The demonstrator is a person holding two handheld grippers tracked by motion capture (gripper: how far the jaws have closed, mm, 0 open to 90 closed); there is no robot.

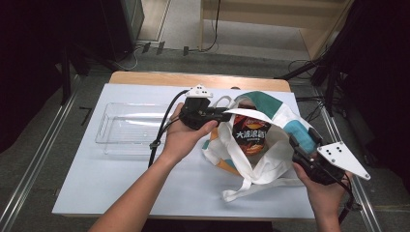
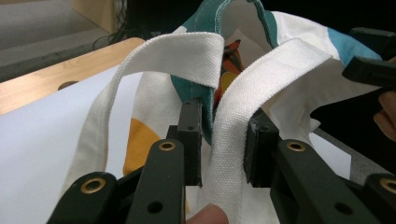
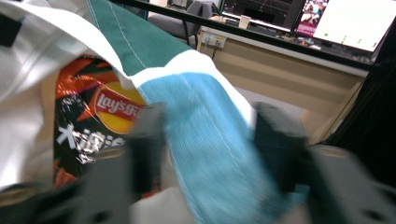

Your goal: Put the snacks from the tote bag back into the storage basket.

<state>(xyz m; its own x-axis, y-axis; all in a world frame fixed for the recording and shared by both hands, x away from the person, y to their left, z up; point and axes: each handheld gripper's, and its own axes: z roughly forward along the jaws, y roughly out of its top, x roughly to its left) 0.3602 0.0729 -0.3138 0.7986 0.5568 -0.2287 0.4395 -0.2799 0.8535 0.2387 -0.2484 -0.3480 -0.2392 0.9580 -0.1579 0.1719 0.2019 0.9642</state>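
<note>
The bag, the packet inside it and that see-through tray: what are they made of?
The bag looks like woven cotton canvas, matte; the weave shows plainly on its white strap. The packet seems to be glossy plastic film, going by the shine on its printed front. The tray appears to be clear hard plastic, possibly acrylic: the table shows through it and its edges catch light.

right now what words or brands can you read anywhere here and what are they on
"Lay's": red and yellow logo on the chip bag inside the tote bag.
Large white Chinese characters on the chip bag's front: too blurred to read surely.
Screens behind, in the right gripper view: text too small to read.
</note>
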